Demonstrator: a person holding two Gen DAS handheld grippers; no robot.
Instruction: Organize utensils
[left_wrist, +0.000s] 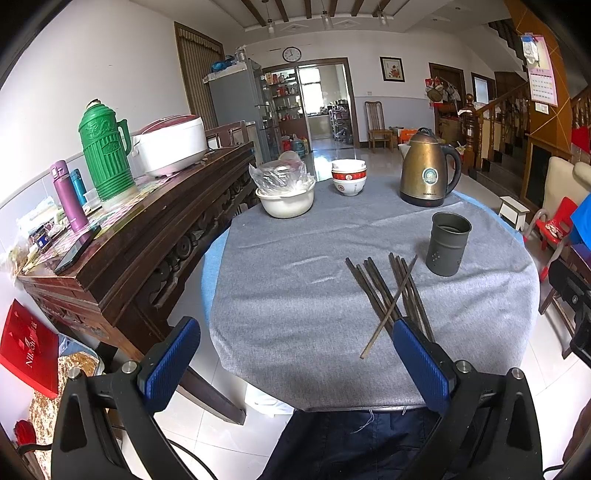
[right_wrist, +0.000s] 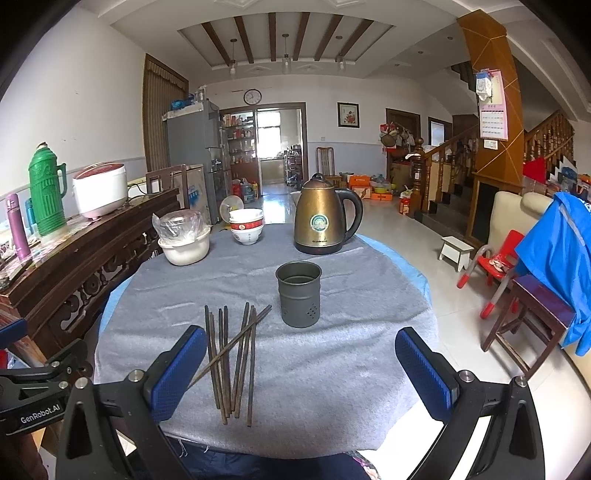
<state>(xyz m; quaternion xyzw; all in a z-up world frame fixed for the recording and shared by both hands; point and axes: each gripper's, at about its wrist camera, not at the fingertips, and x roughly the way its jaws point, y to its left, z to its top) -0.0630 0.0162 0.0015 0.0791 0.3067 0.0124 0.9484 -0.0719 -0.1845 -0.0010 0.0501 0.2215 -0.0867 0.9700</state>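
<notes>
- Left claw (left_wrist: 295, 363): jaws wide apart, empty, held over the near edge of the tabletop (left_wrist: 295, 236).
- Right claw (right_wrist: 301, 369): jaws wide apart, empty, likewise at the near edge.
- Chopsticks (right_wrist: 232, 365): loose bundle flat on the grey cloth, one lying crosswise over the rest.
- Metal cup (right_wrist: 298, 293): upright, just beyond the chopsticks, to their right.
- Kettle (right_wrist: 325, 218), stacked bowls (right_wrist: 246, 225), white basin (right_wrist: 184, 247): far side.

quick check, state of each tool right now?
Left tool: open, holding nothing, above the near table edge beside the chopsticks.
Right tool: open, holding nothing.
</notes>
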